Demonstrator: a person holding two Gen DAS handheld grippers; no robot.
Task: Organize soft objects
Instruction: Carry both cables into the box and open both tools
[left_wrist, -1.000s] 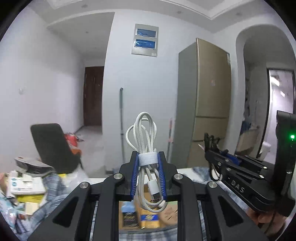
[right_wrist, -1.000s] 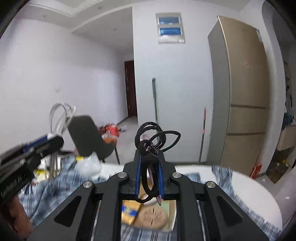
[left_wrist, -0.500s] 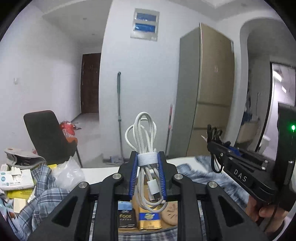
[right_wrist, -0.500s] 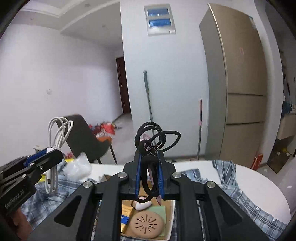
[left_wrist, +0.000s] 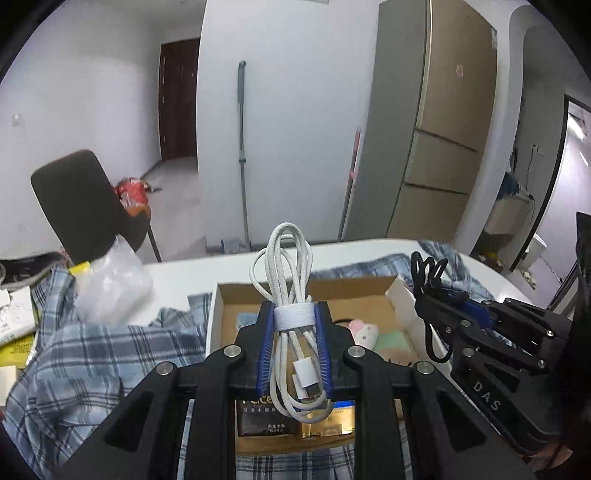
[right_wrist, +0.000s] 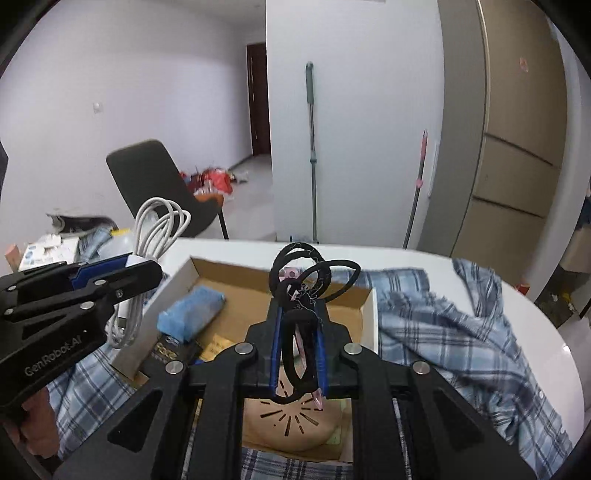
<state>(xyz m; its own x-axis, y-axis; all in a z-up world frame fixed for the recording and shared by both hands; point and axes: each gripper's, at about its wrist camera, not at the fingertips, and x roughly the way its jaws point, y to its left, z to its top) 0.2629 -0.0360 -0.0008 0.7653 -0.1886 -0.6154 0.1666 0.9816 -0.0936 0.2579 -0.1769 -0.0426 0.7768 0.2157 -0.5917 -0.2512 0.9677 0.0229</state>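
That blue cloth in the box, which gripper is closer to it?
Left, I'd judge. The left gripper with its white cable hangs beside the blue cloth; the right gripper sits toward the cardboard box's opposite side.

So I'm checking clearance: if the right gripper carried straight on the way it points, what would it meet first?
Probably the open cardboard box below the right gripper, likely the tan round slotted item inside; depth is unclear.
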